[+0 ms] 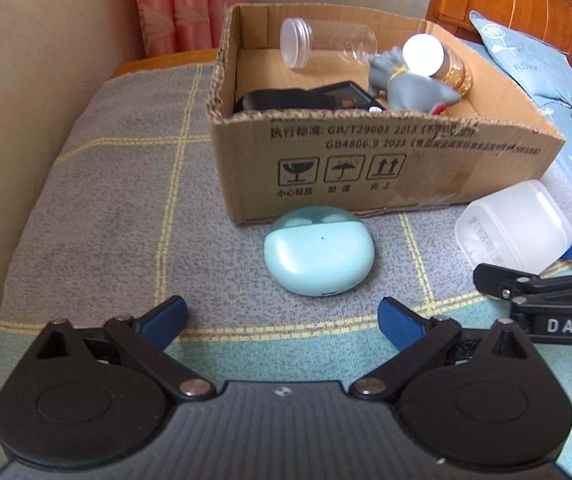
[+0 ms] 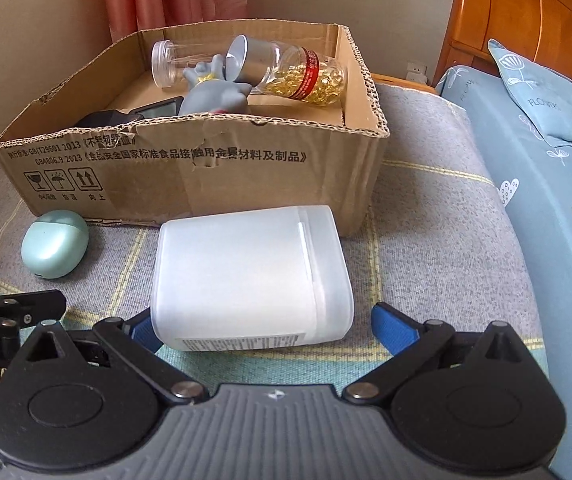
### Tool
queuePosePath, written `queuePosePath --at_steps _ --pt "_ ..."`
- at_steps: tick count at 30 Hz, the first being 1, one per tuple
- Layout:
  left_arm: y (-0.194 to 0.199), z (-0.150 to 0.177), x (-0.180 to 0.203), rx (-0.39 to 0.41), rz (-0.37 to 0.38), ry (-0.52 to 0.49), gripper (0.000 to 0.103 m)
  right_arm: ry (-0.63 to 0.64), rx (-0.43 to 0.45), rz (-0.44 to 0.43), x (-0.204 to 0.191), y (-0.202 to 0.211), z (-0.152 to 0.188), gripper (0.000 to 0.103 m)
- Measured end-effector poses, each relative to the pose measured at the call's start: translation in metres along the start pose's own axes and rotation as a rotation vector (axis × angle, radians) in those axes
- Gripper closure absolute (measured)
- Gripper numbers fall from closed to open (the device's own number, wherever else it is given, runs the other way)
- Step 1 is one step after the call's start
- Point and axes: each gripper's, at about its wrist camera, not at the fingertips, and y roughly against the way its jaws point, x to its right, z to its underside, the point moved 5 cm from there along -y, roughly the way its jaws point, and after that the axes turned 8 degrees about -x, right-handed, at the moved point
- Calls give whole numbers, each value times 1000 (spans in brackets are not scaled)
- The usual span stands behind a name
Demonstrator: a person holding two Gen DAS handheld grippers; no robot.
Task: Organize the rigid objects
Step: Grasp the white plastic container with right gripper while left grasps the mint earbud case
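Observation:
A mint earbud case [image 1: 318, 254] [image 2: 55, 243] lies on the grey blanket just in front of the cardboard box [image 1: 366, 168] [image 2: 190, 168]. My left gripper [image 1: 282, 318] is open, a little short of the case. A frosted white plastic box [image 2: 252, 276] [image 1: 514, 226] lies on its side to the right. My right gripper [image 2: 264, 326] is open with its fingers on either side of the white box's near end. The cardboard box holds a clear empty jar [image 1: 326, 42], a bottle of yellow capsules [image 2: 306, 74], a grey figurine [image 2: 216, 94] and a black device [image 1: 306, 98].
The grey blanket with yellow lines [image 1: 106, 200] covers the bed. Blue patterned bedding and a pillow [image 2: 534, 92] lie to the right, under a wooden headboard [image 2: 526, 12]. Pink curtains [image 1: 182, 4] hang behind the cardboard box. A beige wall runs along the left.

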Motion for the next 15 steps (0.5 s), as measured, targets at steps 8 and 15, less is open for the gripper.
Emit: queuePosePath --at_steps 8,15 --pt "-8 -15 2 36 -19 22 1 23 6 -12 1 1 0 0" --pt "-1 -19 12 68 -7 3 31 35 17 -17 1 1 2 0"
